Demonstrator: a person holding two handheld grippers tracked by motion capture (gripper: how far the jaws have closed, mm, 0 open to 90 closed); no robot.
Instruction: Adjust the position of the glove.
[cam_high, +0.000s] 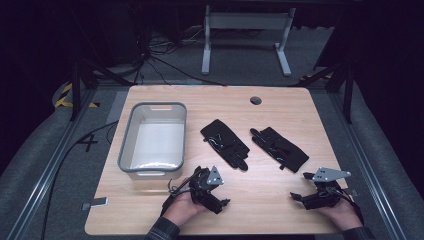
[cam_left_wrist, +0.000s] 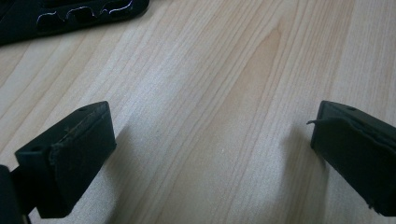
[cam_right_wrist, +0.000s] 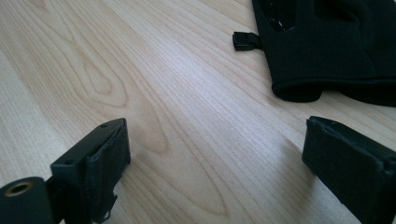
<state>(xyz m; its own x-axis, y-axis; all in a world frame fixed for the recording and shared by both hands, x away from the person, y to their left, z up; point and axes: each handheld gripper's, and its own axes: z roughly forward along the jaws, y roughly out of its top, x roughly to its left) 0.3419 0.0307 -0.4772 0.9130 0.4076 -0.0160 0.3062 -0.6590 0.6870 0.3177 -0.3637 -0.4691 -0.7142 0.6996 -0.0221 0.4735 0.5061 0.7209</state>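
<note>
Holding two tongs low over the near edge of the wooden table (cam_high: 280, 100), one in each hand.

Item, left gripper (cam_high: 216, 196): I am keeping it just in front of the grey bin's near right corner, its jaws standing wide apart with bare wood between them in the left gripper view (cam_left_wrist: 212, 154). Nothing is lying between the pads.

Item, right gripper (cam_high: 305, 197): I am holding it at the near right of the table, jaws likewise spread wide, bare wood grain showing between them in the right gripper view (cam_right_wrist: 215, 168). Nothing is clamped.

Item, left glove (cam_high: 225, 143): black, lying flat on the table mid-way across, just right of the bin and beyond my left gripper, apart from it. A dark edge of it is showing at the top left of the left gripper view (cam_left_wrist: 70, 16).

Item, right glove (cam_high: 279, 148): black, lying flat beside the first glove without touching it, beyond my right gripper. Its cuff opening is facing my right gripper in the right gripper view (cam_right_wrist: 336, 46), close ahead of the right-hand jaw but not touching.

Item, grey bin (cam_high: 127, 145): rectangular, standing upright at the left of the table.

Item, round hole (cam_high: 256, 100): sitting in the tabletop near the far edge.
</note>
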